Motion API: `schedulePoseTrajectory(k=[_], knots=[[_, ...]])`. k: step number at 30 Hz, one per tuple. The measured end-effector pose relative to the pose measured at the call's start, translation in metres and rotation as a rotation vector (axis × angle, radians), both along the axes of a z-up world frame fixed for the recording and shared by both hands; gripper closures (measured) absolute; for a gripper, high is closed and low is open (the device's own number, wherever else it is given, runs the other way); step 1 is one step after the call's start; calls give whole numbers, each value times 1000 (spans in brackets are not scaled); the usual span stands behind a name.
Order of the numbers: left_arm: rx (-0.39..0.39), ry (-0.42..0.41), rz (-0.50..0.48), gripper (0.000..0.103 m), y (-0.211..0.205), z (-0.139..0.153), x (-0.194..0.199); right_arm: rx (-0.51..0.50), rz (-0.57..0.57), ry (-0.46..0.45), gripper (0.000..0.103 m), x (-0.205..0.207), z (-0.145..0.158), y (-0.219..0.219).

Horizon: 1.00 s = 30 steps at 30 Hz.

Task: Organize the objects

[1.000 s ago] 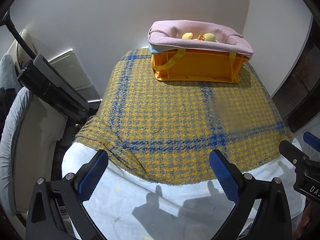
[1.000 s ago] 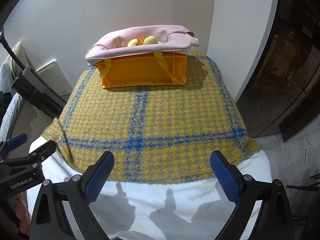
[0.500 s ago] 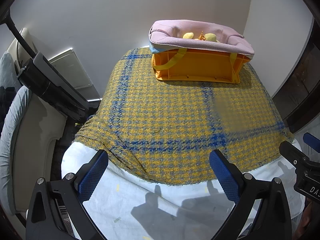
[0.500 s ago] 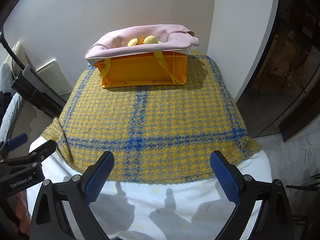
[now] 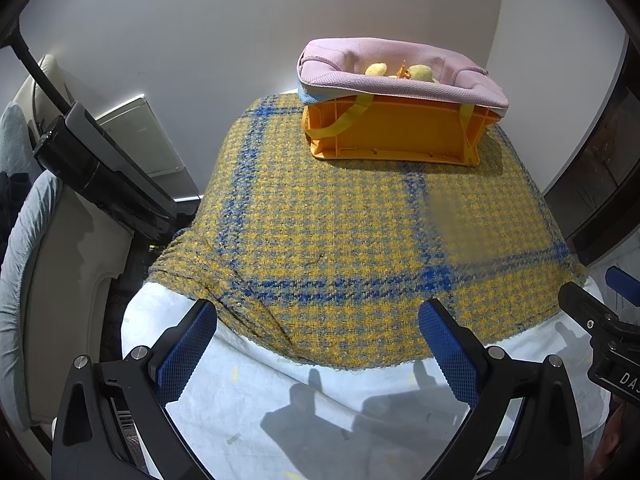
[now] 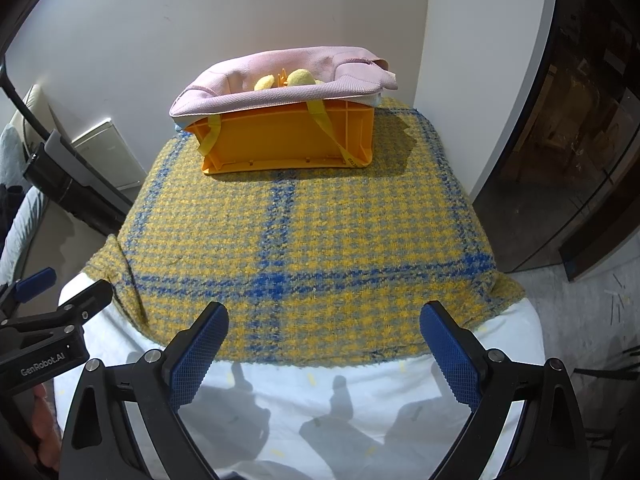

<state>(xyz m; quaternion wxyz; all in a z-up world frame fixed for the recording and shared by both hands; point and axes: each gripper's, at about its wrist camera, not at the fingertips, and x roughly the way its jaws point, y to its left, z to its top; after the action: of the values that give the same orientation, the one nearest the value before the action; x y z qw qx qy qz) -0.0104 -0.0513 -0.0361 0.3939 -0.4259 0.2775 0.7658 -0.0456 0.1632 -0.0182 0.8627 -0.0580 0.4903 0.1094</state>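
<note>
An orange plastic crate (image 5: 396, 132) (image 6: 288, 140) stands at the far end of a table under a yellow and blue checked blanket (image 5: 340, 232) (image 6: 312, 240). A pink cloth (image 5: 400, 68) (image 6: 280, 76) lies draped over the crate's rim, and a yellow plush toy (image 5: 418, 73) (image 6: 298, 79) pokes out inside. My left gripper (image 5: 318, 354) is open and empty above the table's near edge. My right gripper (image 6: 324, 352) is open and empty too, well short of the crate. Each gripper shows at the edge of the other's view.
A white sheet (image 5: 320, 408) covers the table's near end under the blanket. A black bar-shaped device (image 5: 104, 172) and a pale chair (image 5: 44, 280) stand to the left. A white wall is behind the crate; a dark glass door (image 6: 580, 140) is on the right.
</note>
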Motion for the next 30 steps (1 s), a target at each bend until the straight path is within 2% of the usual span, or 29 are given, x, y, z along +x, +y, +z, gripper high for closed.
schedulePoseTrajectory(k=[30], knots=[[0, -1, -15, 0, -3, 0, 0, 3, -6, 3, 6, 2, 1, 0]])
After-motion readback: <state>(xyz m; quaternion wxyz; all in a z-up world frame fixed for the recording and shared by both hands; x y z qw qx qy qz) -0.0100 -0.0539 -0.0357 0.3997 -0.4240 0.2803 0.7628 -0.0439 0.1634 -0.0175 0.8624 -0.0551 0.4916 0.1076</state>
